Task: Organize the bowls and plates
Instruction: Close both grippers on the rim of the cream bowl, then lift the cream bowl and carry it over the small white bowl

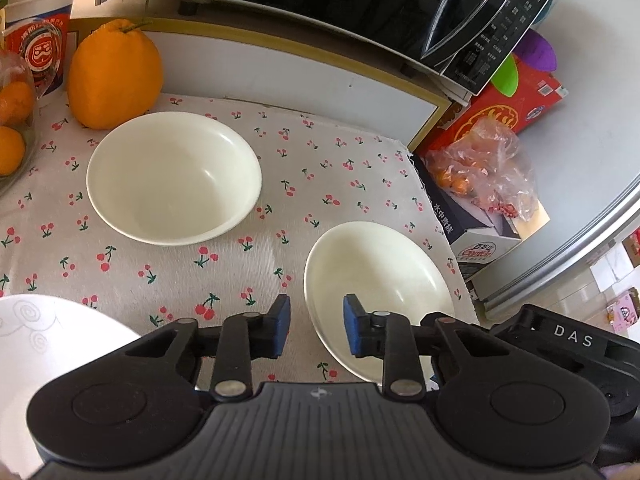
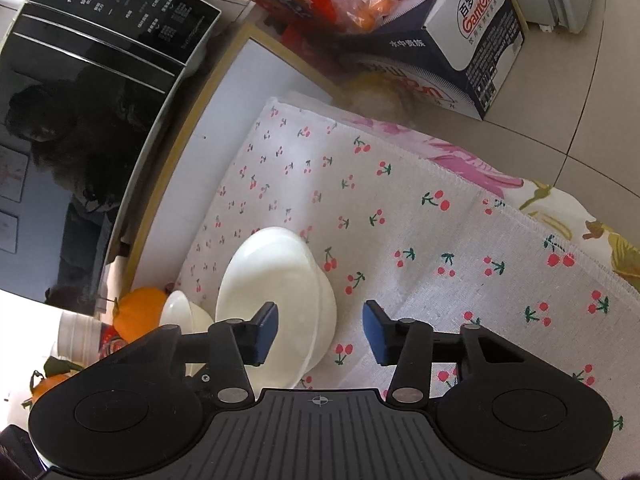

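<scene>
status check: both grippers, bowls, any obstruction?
Left gripper open, straddling near rim of small cream bowl. Right gripper open astride the same bowl's side wall. Larger cream bowl untouched. Nothing blocking.

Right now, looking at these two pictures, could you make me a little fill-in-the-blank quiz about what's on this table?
1. The tablecloth is printed with small red ____.
2. The large orange fruit stands behind the far ____.
3. The black appliance above the table carries the brand name ____.
4. The pads on the left tongs are coloured ____.

Missing words: cherries; bowl; Midea; blue
</scene>
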`<control>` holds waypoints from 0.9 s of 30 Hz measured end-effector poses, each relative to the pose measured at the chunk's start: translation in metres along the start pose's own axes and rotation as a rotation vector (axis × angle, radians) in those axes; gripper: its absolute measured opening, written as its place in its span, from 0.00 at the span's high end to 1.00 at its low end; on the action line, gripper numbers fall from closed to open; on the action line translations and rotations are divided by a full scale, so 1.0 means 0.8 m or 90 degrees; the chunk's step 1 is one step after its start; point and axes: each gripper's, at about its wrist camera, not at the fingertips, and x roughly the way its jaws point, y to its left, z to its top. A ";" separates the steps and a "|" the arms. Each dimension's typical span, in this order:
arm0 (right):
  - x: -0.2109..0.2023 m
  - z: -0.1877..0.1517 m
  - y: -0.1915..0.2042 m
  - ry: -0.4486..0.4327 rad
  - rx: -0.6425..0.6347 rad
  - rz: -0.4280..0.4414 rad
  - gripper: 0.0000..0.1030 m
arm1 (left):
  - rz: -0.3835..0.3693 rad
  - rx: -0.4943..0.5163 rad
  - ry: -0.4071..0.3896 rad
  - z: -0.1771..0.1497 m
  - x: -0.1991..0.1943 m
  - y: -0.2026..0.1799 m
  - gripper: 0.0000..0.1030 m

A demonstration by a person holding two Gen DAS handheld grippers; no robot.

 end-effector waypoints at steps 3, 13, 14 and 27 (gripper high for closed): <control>0.000 -0.001 0.001 0.000 0.000 0.000 0.64 | 0.000 0.000 0.002 -0.001 0.001 0.000 0.81; 0.001 -0.001 0.002 0.005 -0.007 0.005 0.79 | -0.002 -0.002 0.003 -0.002 0.004 0.000 0.88; 0.001 -0.001 0.002 0.005 -0.009 0.005 0.82 | -0.001 -0.002 0.002 -0.002 0.004 0.000 0.89; -0.003 -0.001 0.007 0.005 -0.016 0.004 0.86 | 0.000 0.000 -0.010 -0.002 -0.001 -0.004 0.92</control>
